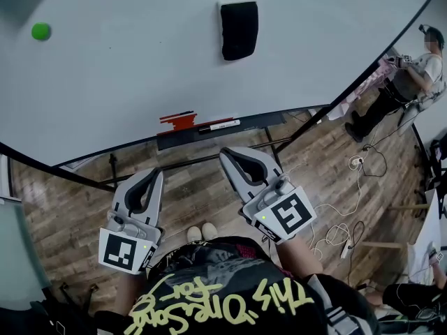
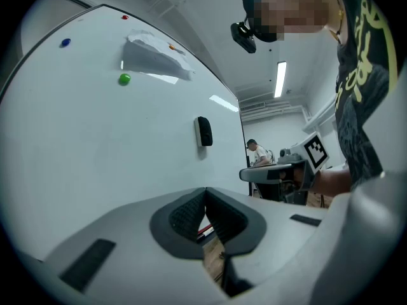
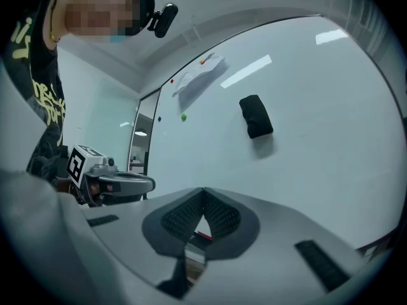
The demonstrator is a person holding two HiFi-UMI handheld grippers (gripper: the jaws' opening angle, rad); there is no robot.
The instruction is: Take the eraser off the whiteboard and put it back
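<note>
Black T-shirt (image 1: 223,292) scrawled with yellow-green lettering; pale shoe toes (image 1: 201,232) at its 12 o'clock. Smooth light-grey shells on left gripper (image 1: 155,174) and right gripper (image 1: 228,153), black ribbed pads (image 2: 184,215) inside, black-and-white marker cube (image 1: 126,250) behind each, with a tiny green light.

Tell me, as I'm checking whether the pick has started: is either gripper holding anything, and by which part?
Nothing is held. The left gripper and right gripper are both shut and empty; the eraser sits on the whiteboard, clear of both.
</note>
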